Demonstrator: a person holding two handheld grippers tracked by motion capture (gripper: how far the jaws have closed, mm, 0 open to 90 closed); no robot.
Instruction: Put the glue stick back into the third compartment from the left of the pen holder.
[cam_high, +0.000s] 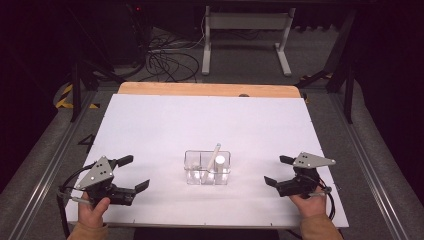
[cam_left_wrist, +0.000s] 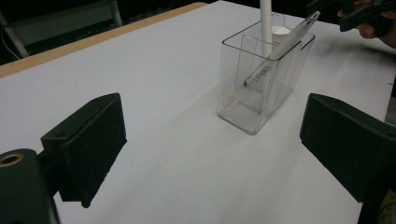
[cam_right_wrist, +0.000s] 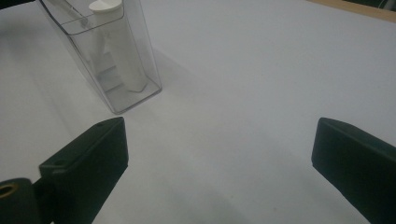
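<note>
Clear organizer (cam_high: 207, 167) mid-table, holding pen (cam_high: 212, 160); left gripper (cam_high: 134, 173), right gripper (cam_high: 278, 170) flank it, fingers apart.

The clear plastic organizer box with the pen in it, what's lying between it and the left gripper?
Nothing: in the high view only bare white table surface separates the left gripper from the clear plastic organizer box; the left gripper view agrees.

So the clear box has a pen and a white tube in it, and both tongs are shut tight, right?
Not quite. The clear box does hold a pen and a white tube, but both tongs are open: the high view shows the left tongs and right tongs with jaws spread wide, holding nothing.
</note>
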